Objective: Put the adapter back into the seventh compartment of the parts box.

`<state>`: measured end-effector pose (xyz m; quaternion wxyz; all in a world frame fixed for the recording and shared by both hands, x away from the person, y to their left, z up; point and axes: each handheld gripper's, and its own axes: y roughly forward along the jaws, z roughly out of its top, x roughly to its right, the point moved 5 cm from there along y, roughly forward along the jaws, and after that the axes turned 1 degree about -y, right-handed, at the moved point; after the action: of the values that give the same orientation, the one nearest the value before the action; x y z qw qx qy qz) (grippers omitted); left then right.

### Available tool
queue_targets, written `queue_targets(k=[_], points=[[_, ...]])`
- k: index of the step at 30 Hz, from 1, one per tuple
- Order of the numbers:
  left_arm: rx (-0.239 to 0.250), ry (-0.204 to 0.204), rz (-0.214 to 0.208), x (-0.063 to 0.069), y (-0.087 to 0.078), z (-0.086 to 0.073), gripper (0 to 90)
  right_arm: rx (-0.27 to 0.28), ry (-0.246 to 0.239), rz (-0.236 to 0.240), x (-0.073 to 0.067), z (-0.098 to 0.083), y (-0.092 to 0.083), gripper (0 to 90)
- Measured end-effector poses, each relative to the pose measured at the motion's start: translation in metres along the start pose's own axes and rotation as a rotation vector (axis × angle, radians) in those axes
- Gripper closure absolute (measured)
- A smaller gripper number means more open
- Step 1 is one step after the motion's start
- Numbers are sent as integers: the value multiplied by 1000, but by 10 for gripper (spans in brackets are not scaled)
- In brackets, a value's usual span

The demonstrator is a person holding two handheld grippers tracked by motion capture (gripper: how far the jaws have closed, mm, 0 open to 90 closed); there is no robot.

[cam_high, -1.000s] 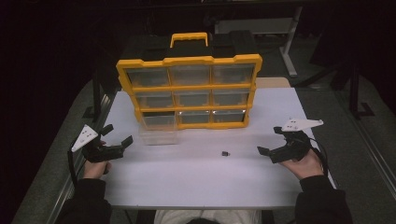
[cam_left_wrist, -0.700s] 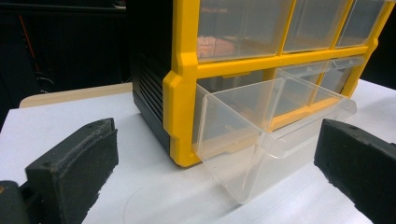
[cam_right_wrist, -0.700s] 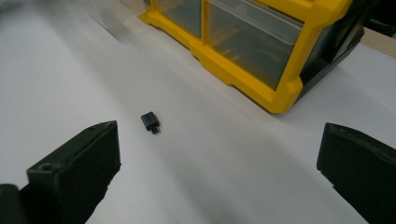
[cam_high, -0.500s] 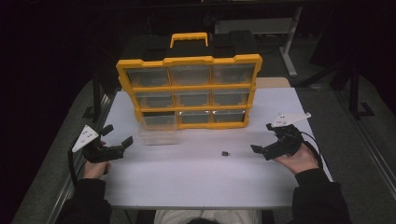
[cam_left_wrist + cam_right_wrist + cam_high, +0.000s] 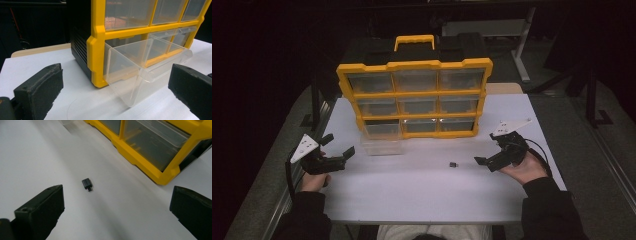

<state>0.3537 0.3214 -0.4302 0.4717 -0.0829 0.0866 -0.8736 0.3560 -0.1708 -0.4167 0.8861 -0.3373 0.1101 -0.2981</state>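
A yellow-framed organizer (image 5: 414,92) with clear drawers stands upright at the back of the white table (image 5: 422,195). Its bottom-left clear drawer (image 5: 382,137) is pulled out and tilts down onto the table; in the left gripper view the drawer (image 5: 147,62) looks empty. A small black part (image 5: 454,164) lies on the table in front of the organizer. My right gripper (image 5: 487,151) is open just to its right, and the part (image 5: 87,184) lies ahead of the jaws, left of centre. My left gripper (image 5: 338,145) is open, left of the drawer, with nothing between its fingers.
The organizer's yellow corner (image 5: 162,177) sits close on the right in the right gripper view. A black carry handle base and yellow handle (image 5: 414,41) top the organizer. A table leg and frame (image 5: 522,55) stand behind. Dark floor surrounds the table.
My right gripper has moved left and forward toward the small black part. The left gripper and the pulled-out drawer have stayed put.
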Motion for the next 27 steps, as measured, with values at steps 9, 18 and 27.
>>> queue_targets(k=[9, 18, 27], points=[[4, 0, 2, 0, 0, 0, 0, -28, -22, 22, -5, 5, 10, 0], [5, 1, 4, 0, 0, 0, 0, -61, -41, 48, -11, 8, 21, 0], [2, 4, 3, 0, 0, 0, 0, -91, -53, 71, -15, 9, 30, 0]])
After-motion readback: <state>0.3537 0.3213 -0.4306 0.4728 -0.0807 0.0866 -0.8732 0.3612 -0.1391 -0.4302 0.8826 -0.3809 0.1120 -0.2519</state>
